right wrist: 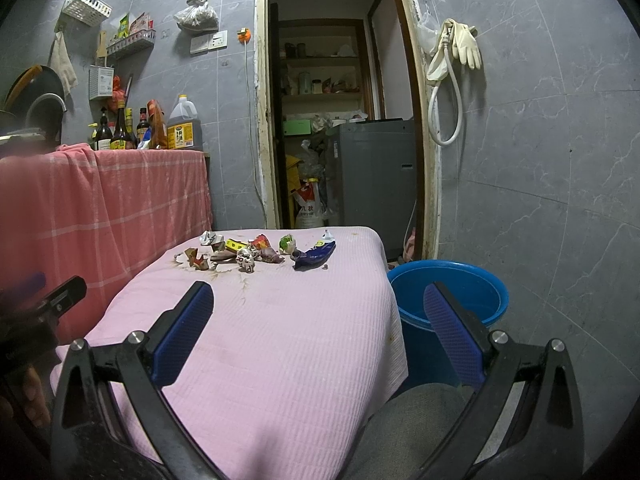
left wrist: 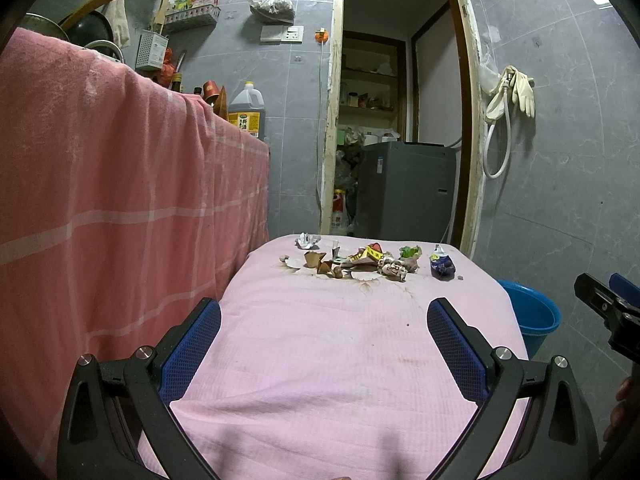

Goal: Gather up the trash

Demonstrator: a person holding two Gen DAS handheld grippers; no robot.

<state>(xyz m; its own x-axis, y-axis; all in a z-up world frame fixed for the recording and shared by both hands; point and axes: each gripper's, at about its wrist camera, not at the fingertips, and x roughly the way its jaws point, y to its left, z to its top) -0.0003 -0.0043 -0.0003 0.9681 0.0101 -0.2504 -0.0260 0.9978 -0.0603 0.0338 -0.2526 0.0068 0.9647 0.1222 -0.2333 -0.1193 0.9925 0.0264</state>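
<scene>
Several pieces of trash lie in a row at the far end of a table covered in pink cloth (left wrist: 320, 360) (right wrist: 280, 340): a crumpled white paper (left wrist: 307, 240) (right wrist: 209, 237), brown shell-like scraps (left wrist: 320, 264) (right wrist: 198, 261), a yellow-red wrapper (left wrist: 370, 254) (right wrist: 256, 244), a green wrapper (left wrist: 410, 252) (right wrist: 287, 243) and a blue pouch (left wrist: 440, 266) (right wrist: 314, 256). My left gripper (left wrist: 324, 320) is open over the near half of the table, well short of the trash. My right gripper (right wrist: 318, 306) is open too, above the table's right edge. Neither holds anything.
A blue bucket (left wrist: 532, 312) (right wrist: 452, 292) stands on the floor just right of the table. A counter draped in red-pink checked cloth (left wrist: 120, 200) (right wrist: 100, 200) rises on the left, bottles on top. Behind the table a doorway opens onto a grey appliance (left wrist: 404, 192) (right wrist: 372, 172).
</scene>
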